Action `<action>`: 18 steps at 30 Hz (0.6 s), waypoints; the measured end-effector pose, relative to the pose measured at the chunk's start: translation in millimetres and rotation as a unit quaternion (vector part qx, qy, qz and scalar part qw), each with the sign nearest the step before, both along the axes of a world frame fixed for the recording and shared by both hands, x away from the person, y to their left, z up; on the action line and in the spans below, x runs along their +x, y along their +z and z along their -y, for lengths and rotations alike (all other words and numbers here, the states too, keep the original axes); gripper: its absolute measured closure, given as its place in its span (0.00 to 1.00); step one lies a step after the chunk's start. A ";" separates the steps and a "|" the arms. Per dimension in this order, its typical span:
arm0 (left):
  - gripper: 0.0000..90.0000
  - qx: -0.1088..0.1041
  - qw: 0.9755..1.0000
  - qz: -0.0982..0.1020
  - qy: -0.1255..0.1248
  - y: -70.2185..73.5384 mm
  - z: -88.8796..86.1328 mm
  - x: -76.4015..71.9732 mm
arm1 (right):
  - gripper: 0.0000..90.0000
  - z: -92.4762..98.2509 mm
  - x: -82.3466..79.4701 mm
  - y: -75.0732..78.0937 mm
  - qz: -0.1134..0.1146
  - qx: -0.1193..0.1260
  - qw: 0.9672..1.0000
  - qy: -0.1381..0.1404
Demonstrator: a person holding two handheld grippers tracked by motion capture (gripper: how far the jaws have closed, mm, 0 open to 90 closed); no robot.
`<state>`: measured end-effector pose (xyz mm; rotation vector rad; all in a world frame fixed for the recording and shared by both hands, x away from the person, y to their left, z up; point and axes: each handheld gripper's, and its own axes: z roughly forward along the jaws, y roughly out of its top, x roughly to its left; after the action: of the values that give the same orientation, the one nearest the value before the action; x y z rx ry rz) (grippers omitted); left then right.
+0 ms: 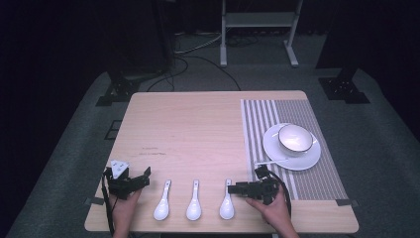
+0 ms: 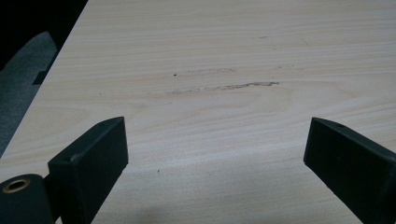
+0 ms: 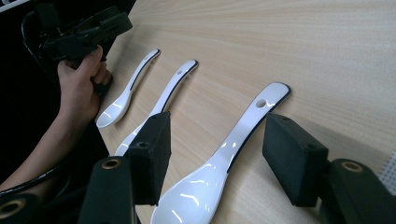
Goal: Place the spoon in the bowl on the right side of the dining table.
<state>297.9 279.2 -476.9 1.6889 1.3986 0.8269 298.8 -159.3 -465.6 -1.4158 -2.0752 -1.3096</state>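
Three white ceramic spoons lie in a row near the table's front edge: a left spoon [image 1: 161, 206], a middle spoon [image 1: 193, 206] and a right spoon [image 1: 227, 203]. My right gripper [image 1: 230, 188] points left, low over the right spoon. In the right gripper view its jaws [image 3: 217, 140] straddle the handle of that spoon [image 3: 224, 154], with gaps on both sides. The middle spoon [image 3: 175, 81] and left spoon [image 3: 126, 93] lie beyond. My left gripper [image 1: 146, 176] rests at the front left corner, open [image 2: 215, 140] over bare wood.
A striped grey placemat [image 1: 317, 178] covers the table's right side. On it stands a white plate [image 1: 297, 166] with a white bowl [image 1: 295, 137] in it. The light wooden table [image 1: 198, 129] is bare in the middle. Dark floor, stands and cables surround it.
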 end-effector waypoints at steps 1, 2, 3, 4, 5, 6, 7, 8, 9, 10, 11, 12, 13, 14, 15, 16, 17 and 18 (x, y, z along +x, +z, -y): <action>0.06 0.000 1.000 0.000 0.000 0.0 0.0 0.0 | 0.47 -0.5 0.9 0.4 -0.001 0.000 1.000 -0.001; 0.06 0.000 1.000 0.000 -0.001 0.0 0.0 0.0 | 0.48 -1.1 1.7 0.6 -0.002 -0.001 1.000 -0.002; 0.06 0.000 1.000 -0.001 -0.001 0.0 0.0 0.0 | 0.48 -1.9 2.3 0.9 -0.001 -0.004 1.000 -0.003; 0.06 0.001 1.000 -0.001 -0.001 0.0 0.0 0.0 | 0.49 -2.6 3.0 1.1 0.000 -0.007 1.000 -0.003; 0.06 0.001 1.000 -0.001 -0.002 0.0 0.0 0.0 | 0.49 -3.7 3.4 1.3 -0.001 -0.009 1.000 -0.004; 0.06 0.001 1.000 0.000 -0.002 0.0 0.1 0.0 | 0.49 -4.5 4.3 1.0 -0.001 -0.013 1.000 -0.003; 0.06 0.001 1.000 0.000 -0.002 0.0 0.1 -0.1 | 0.49 -5.6 5.2 0.6 -0.001 -0.017 1.000 -0.001; 0.06 0.001 1.000 0.000 -0.002 0.0 0.1 -0.1 | 0.52 -6.5 6.2 0.0 -0.002 -0.022 1.000 0.002; 0.06 0.001 1.000 0.000 -0.002 0.0 0.2 -0.1 | 0.52 -7.6 7.4 -0.4 -0.003 -0.028 1.000 0.004; 0.06 0.002 1.000 0.000 -0.002 0.0 0.3 -0.1 | 0.52 -9.0 8.4 -0.6 -0.005 -0.035 0.999 0.003; 0.06 0.001 1.000 0.000 -0.002 0.0 0.3 -0.1 | 0.53 -10.6 9.2 -0.6 -0.005 -0.040 0.999 0.003; 0.06 0.001 1.000 0.000 -0.002 0.0 0.3 -0.1 | 0.54 -12.1 10.0 -0.8 -0.003 -0.047 0.999 0.004; 0.06 0.000 1.000 0.000 -0.002 0.0 0.2 -0.1 | 0.54 -13.2 10.6 -0.9 -0.002 -0.051 0.999 0.005; 0.06 0.000 1.000 0.000 -0.002 0.0 0.1 0.0 | 0.55 -15.3 11.4 -1.3 -0.002 -0.058 0.998 0.004; 0.06 -0.001 1.000 0.000 -0.002 0.0 0.0 0.0 | 0.56 -17.5 12.5 -2.1 -0.004 -0.066 0.998 0.006; 0.06 -0.001 1.000 0.000 -0.001 0.0 -0.1 0.0 | 0.57 -18.7 13.1 -2.5 -0.003 -0.071 0.997 0.006; 0.06 -0.002 1.000 0.000 -0.002 0.0 -0.1 0.0 | 0.58 -19.8 13.3 -2.5 -0.001 -0.077 0.997 0.006; 0.06 -0.002 1.000 0.000 -0.002 0.0 -0.1 0.0 | 0.59 -20.9 13.5 -2.2 0.001 -0.081 0.997 0.006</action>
<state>297.9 279.4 -476.9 1.6885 1.3966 0.8224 312.3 -138.4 -467.8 -1.4657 -2.2302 -1.1618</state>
